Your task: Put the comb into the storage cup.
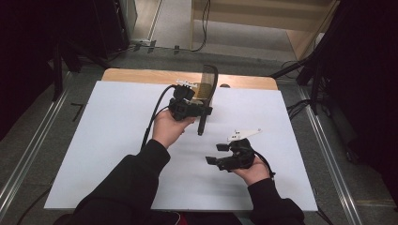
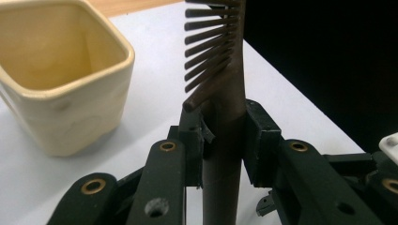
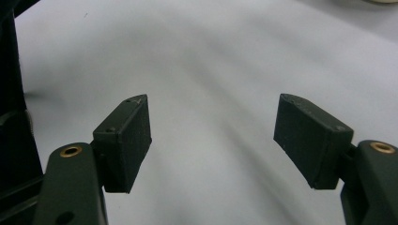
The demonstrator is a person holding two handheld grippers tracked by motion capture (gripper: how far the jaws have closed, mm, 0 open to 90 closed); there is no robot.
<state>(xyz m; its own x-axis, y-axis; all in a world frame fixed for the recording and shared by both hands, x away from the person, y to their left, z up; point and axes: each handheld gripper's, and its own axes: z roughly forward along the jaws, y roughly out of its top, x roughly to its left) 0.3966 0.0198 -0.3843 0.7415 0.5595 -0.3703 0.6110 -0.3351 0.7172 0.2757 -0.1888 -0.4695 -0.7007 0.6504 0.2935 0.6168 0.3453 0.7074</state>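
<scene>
Left claw [image 2: 224,140]: pinching the comb [image 2: 225,93] by its handle, both pads pressed flat against the dark stem; in the high view this claw [image 1: 202,110] sits at the far middle of the bench [image 1: 112,140], held up off the surface.
Right claw [image 3: 213,136]: jaws spread wide with nothing between them, only bare white bench below; in the high view it [image 1: 213,153] hovers to the right and nearer the person, well apart from the comb.
Comb: upright in the left claw, teeth end up and handle end hanging down; in the high view the comb [image 1: 209,86] rises beside the cup.
Cup [image 2: 61,75]: cream, squarish, standing open-mouthed and apparently empty on the bench, to the left in the left gripper view; in the high view the cup [image 1: 202,90] is mostly hidden behind the left claw, at the far edge of the white sheet.
Done so far: comb is picked up and firmly gripped, and has been brought close to the cup.
Left to do: judging by the pose, the comb probably goes into the cup; it is not yet over the mouth or inside it, and must then be let go.
Watch for: the long comb could tip the light-looking cup if lowered against its rim.
</scene>
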